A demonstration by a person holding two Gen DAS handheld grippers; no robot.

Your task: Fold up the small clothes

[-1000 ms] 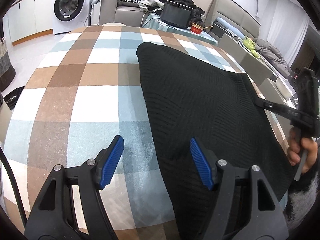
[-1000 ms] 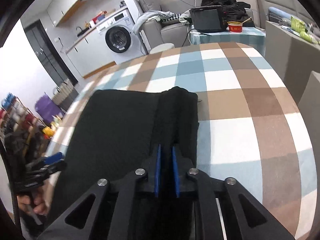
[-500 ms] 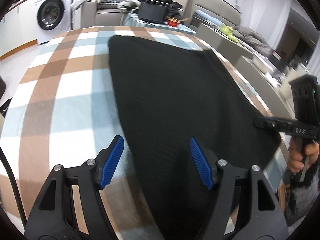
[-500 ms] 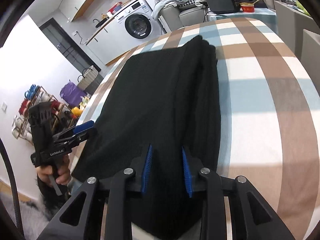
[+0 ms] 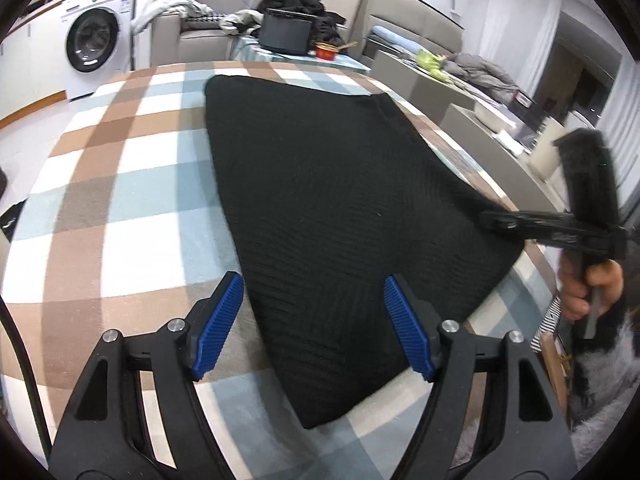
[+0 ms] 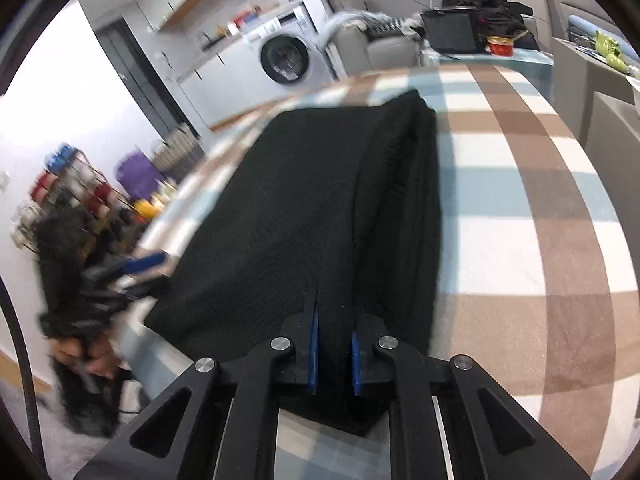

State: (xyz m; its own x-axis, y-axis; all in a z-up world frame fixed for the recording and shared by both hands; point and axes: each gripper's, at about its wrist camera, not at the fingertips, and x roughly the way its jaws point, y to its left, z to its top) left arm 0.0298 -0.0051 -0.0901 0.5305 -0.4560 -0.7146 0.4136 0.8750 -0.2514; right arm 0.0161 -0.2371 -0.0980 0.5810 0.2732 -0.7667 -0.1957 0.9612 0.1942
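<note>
A black knit garment (image 5: pixel 332 184) lies flat on the checked tablecloth (image 5: pixel 120 200), its right side folded over into a thick edge (image 6: pixel 404 208). My left gripper (image 5: pixel 316 320) hovers above the garment's near left corner. Its jaws are opening with nothing pinched: one blue pad is over the cloth, the other over the garment. My right gripper (image 6: pixel 334 344) is closing, and the folded near edge of the garment sits pressed between its blue pads. From the left wrist view, the right gripper (image 5: pixel 486 218) meets the garment's right corner, with a hand (image 5: pixel 588 288) holding it.
The table's near edge runs just under both grippers. Beyond the far edge stand a washing machine (image 5: pixel 92 40), a sofa with clothes, and a side table with a laptop (image 5: pixel 286 36) and a red bowl (image 5: pixel 326 50). Cluttered shelves (image 6: pixel 72 196) stand at the left.
The left gripper slid right until it straddled the garment's near left corner. The right gripper's pads parted, then narrowed again on the folded edge nearer the table's front.
</note>
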